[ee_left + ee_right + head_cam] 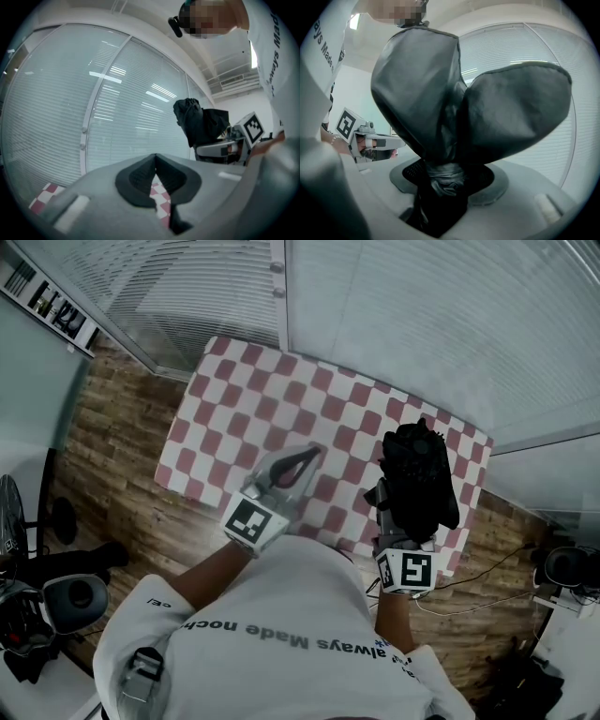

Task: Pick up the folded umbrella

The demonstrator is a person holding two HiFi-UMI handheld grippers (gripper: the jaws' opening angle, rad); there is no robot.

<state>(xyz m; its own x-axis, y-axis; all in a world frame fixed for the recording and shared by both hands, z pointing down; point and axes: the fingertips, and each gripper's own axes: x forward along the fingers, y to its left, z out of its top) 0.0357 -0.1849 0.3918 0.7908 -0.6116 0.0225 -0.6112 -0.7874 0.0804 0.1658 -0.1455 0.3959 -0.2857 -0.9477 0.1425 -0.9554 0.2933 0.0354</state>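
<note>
Right gripper (449, 176): its jaws are clamped on the neck of the folded umbrella (419, 474), one pad pressing each side of the bunched black fabric.
Folded umbrella: black, held up in the air by the right gripper alone. From the head view it hangs over the right part of the table. Its cloth billows out in two loose lobes beyond the jaws and fills most of the right gripper view.
Left gripper (314, 450): the jaws are drawn together, pad tips meeting, with nothing between them. It sits over the middle of the table, near its front edge and well apart from the umbrella.
Table (281, 395): covered in a pink-and-white checked cloth; it stands against the blinds.
Blinds (422, 324): pale slatted panels behind glass, running along the far side.
Floor (112, 446): wood planks to either side of the table.
Marker cubes: one on each gripper, the left one (254, 521) nearer the person's chest – the right one (405, 571) just below the umbrella in the head view.
Person: white shirt (281, 634) with grey lettering, both forearms stretched out toward the table.
</note>
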